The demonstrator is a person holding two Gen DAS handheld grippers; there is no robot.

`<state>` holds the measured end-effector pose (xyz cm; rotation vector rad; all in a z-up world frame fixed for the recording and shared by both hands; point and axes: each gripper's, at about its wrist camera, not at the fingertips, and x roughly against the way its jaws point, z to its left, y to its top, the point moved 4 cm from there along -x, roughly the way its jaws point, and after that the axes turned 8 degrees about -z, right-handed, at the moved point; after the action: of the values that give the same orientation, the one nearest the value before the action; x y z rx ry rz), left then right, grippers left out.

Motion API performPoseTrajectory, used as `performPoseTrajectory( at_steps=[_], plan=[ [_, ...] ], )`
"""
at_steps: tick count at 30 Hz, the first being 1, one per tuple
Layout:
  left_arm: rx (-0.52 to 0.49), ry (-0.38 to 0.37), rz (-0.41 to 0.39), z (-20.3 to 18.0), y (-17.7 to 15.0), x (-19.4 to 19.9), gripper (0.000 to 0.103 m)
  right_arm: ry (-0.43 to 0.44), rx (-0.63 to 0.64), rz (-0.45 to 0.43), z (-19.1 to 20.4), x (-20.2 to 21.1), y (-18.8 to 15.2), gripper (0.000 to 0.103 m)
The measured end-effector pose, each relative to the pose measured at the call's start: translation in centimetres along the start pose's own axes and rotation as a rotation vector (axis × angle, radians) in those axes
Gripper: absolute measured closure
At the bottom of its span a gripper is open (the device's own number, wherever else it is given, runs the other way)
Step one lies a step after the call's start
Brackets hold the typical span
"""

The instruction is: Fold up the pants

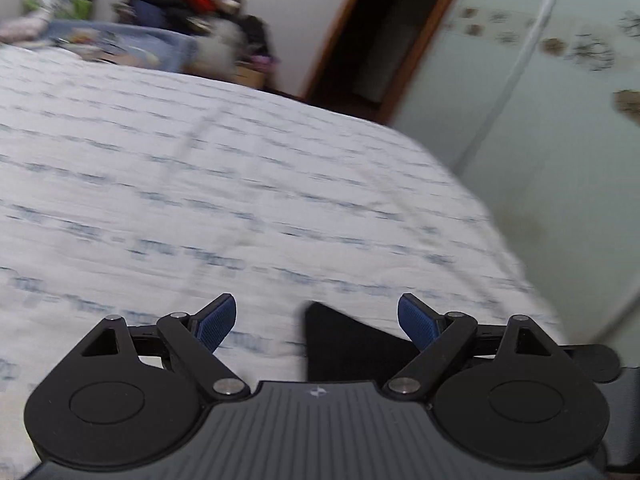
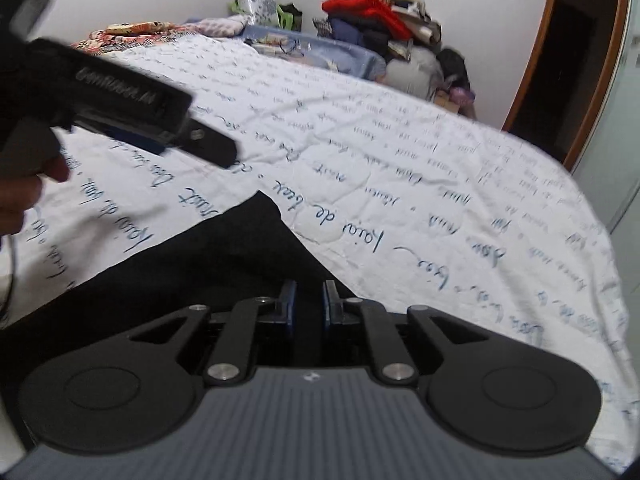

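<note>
The black pants [image 2: 192, 264] lie on a white bedsheet with blue handwriting [image 2: 400, 168]. In the right wrist view my right gripper [image 2: 309, 300] has its jaws nearly closed, pinching the black fabric at its near edge. The left gripper's body [image 2: 132, 100] shows at the upper left of that view, held above the sheet. In the left wrist view my left gripper [image 1: 316, 320] is wide open and empty above the sheet [image 1: 240, 184]; a pointed corner of the pants [image 1: 344, 340] lies just below and between its fingers.
A pile of clothes with a red garment [image 2: 372, 12] and a blue crate [image 2: 320, 50] stand past the far end of the bed. A dark doorway [image 1: 372, 40] and a pale wardrobe door [image 1: 540, 100] are to the right. The bed's edge curves down at right.
</note>
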<state>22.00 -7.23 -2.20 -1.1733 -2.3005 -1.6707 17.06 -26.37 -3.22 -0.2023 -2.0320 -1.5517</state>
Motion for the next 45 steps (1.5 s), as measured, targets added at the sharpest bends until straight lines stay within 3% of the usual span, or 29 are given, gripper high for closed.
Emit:
performPoseTrajectory(
  at_steps=[2, 4, 8, 11, 13, 15, 16, 18, 22, 24, 27, 29, 32, 33, 35, 37, 40, 45],
  plan=[
    [-0.023, -0.039, 0.045, -1.1, -0.6, -1.0, 0.014, 0.002, 0.020, -0.002, 0.5, 1.2, -0.1, 0.092],
    [-0.060, -0.023, 0.077, -1.8, -1.5, -2.2, 0.015, 0.003, 0.032, 0.019, 0.5, 0.9, -0.3, 0.092],
    [-0.148, 0.098, 0.084, -1.6, -2.3, -5.3, 0.015, -0.030, -0.011, 0.055, -0.9, -1.8, -1.6, 0.086],
    [-0.181, 0.193, 0.099, 0.0, -2.1, -6.6, 0.030, -0.081, -0.080, 0.020, -2.1, -1.3, -1.4, 0.082],
    [-0.154, 0.173, 0.065, 0.5, -1.5, -5.0, 0.030, -0.125, -0.071, -0.024, -2.4, 0.6, -1.2, 0.082],
    [-0.147, 0.179, 0.021, 0.8, -0.9, -3.2, 0.031, -0.181, -0.073, -0.083, -2.8, 3.5, -1.4, 0.076],
    [-0.154, 0.183, 0.006, 0.7, -0.8, -2.3, 0.031, -0.212, -0.086, -0.106, -3.2, 4.9, -1.7, 0.069],
    [-0.159, 0.171, -0.001, 0.3, -0.9, -0.8, 0.031, -0.277, -0.132, -0.152, -4.0, 7.7, -2.6, 0.066],
    [-0.192, 0.051, 0.016, -2.4, -2.1, 0.6, 0.031, -0.319, -0.260, -0.184, -5.1, 11.2, -4.9, 0.062],
    [-0.265, 0.011, 0.021, -4.2, -2.7, 0.0, 0.031, -0.308, -0.295, -0.174, -4.8, 11.6, -5.9, 0.061],
    [-0.339, 0.015, 0.025, -5.8, -3.7, -1.5, 0.031, -0.268, -0.282, -0.148, -3.7, 10.5, -6.4, 0.047],
    [-0.342, 0.003, 0.055, -5.3, -4.0, -3.1, 0.038, -0.252, -0.255, -0.146, -3.0, 10.2, -6.1, 0.039],
    [-0.329, 0.060, 0.073, -3.0, -4.1, -5.8, 0.050, -0.238, -0.222, -0.148, -1.9, 9.2, -5.5, 0.021],
    [-0.333, 0.091, 0.055, -2.2, -3.8, -6.2, 0.056, -0.243, -0.210, -0.147, -1.3, 9.0, -5.4, 0.019],
    [-0.316, 0.159, 0.051, -0.9, -3.2, -6.3, 0.057, -0.268, -0.190, -0.133, -1.1, 8.7, -5.6, 0.016],
    [-0.248, 0.137, 0.046, -0.2, -2.6, -5.1, 0.058, -0.288, -0.194, -0.135, -1.4, 9.1, -5.8, 0.016],
    [-0.269, 0.156, 0.002, -1.1, -2.2, -2.4, 0.058, -0.343, -0.221, -0.174, -2.7, 11.1, -6.2, 0.010],
    [-0.308, 0.028, 0.032, -4.6, -4.3, 1.1, 0.052, -0.436, -0.273, -0.176, -5.3, 14.5, -7.5, 0.006]
  ],
)
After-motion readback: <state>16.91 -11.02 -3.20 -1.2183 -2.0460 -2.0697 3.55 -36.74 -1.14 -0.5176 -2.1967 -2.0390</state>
